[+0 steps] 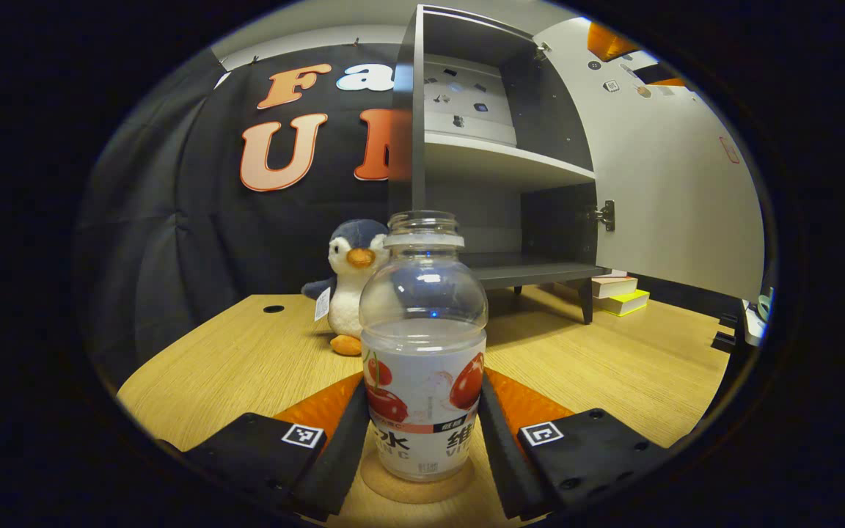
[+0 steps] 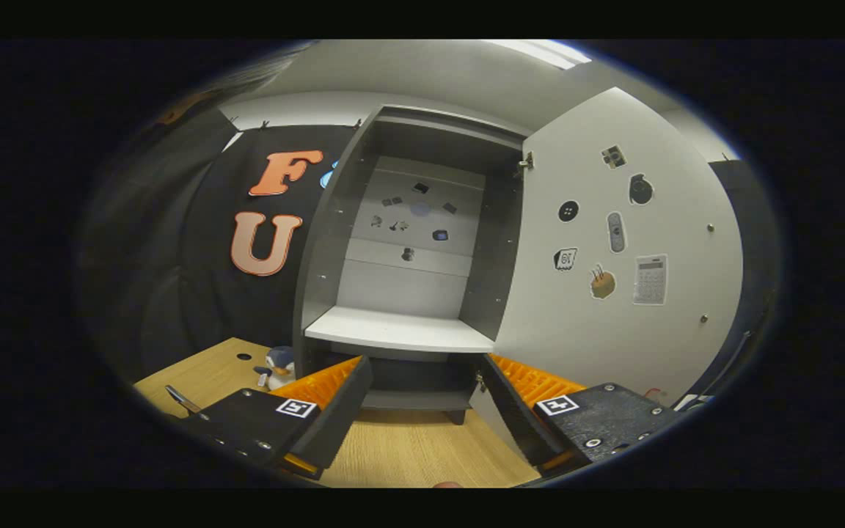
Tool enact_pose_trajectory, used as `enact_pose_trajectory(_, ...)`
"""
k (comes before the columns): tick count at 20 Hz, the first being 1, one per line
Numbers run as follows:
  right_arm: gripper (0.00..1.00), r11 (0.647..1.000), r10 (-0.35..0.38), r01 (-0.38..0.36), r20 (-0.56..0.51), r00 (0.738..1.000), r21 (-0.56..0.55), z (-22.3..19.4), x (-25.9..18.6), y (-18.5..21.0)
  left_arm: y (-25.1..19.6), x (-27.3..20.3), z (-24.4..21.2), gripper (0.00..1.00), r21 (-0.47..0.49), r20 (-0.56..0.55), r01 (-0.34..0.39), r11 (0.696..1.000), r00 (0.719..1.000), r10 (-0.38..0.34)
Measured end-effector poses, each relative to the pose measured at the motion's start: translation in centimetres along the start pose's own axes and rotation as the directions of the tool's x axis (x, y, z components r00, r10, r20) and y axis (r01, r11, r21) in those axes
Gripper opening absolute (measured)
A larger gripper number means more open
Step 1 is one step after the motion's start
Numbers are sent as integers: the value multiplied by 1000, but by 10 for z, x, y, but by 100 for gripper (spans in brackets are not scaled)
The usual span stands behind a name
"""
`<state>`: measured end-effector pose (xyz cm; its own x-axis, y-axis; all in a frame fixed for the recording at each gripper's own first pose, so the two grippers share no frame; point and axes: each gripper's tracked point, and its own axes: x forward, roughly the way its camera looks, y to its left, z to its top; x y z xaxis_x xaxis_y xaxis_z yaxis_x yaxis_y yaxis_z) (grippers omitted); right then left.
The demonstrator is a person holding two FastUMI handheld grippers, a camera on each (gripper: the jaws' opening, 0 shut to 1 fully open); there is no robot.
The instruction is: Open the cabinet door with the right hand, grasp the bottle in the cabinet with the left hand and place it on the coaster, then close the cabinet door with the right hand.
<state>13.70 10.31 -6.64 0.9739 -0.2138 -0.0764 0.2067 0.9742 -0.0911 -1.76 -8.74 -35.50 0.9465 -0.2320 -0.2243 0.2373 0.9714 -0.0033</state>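
Observation:
A clear bottle (image 1: pixel 423 345) with a white fruit label and no cap stands upright on the round coaster (image 1: pixel 417 485) on the wooden table. My left gripper (image 1: pixel 423 381) is shut on the bottle, one finger against each side of the label. Behind it stands the grey cabinet (image 1: pixel 496 165), its white door (image 1: pixel 672 183) swung wide to the right. In the right gripper view, my right gripper (image 2: pixel 426 378) hangs open in the air with nothing between its fingers, facing the cabinet (image 2: pixel 400 330) and the sticker-covered door (image 2: pixel 613 293).
A plush penguin (image 1: pixel 353 282) sits on the table just behind and left of the bottle; the same penguin (image 2: pixel 279 364) stands left of the cabinet's foot. A few books (image 1: pixel 619 293) lie under the open door. The table (image 1: pixel 246 352) has a cable hole at its far left.

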Motion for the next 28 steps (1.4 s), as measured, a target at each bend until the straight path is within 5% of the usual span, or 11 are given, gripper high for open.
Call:
enact_pose_trajectory(22, 94, 1000, 2, -2, -29, 1000, 5, -8, -7, -16, -2, -2, -6, 86, -1, -88, 7, 1000, 996, -7)
enact_pose_trajectory(28, 94, 1000, 17, -17, -26, 1000, 12, -7, -11, -13, -6, 1, 16, 97, 34, -47, 20, 999, 999, -18)
